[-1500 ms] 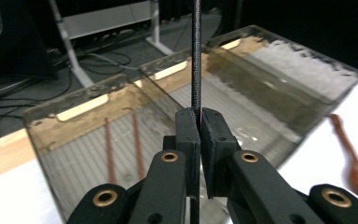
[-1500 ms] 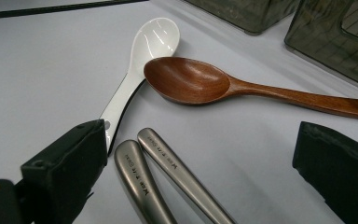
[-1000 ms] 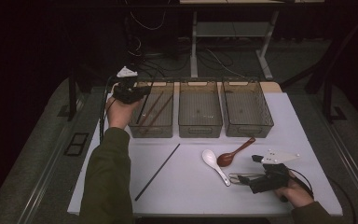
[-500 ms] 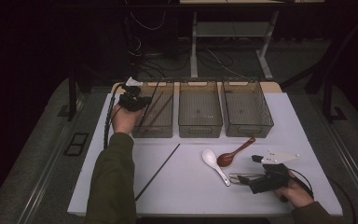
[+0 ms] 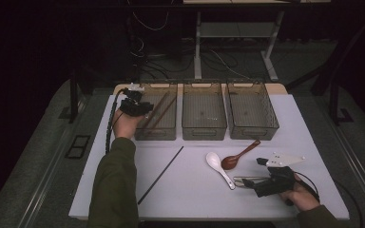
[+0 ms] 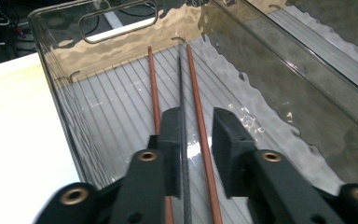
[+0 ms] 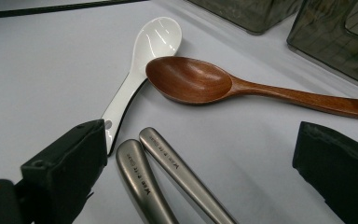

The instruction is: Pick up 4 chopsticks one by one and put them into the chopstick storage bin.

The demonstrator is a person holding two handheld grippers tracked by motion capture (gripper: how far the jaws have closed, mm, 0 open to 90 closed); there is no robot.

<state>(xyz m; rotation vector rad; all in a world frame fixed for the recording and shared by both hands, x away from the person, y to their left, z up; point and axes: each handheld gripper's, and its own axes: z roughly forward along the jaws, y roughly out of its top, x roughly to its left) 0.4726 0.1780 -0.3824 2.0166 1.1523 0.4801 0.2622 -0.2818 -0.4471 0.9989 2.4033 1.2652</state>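
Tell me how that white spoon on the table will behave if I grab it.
The white spoon looks glazed and glossy, so probably slippery between pads and likely breakable if dropped. Its bowl lies against the wooden spoon, so pushing it may nudge that too.

Looked like lab or test room: dark surroundings, white table [image 5: 180, 190] at centre, loose cables [image 5: 157, 23] on floor at top, metal desk frame [image 5: 233, 33] behind.

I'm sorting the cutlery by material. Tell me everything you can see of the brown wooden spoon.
The brown wooden spoon is one smooth, glossy reddish-brown piece with an oval bowl facing up and a slim handle. It lies flat on the white table, its bowl against the white ceramic spoon, its handle angled toward the right-hand bin.
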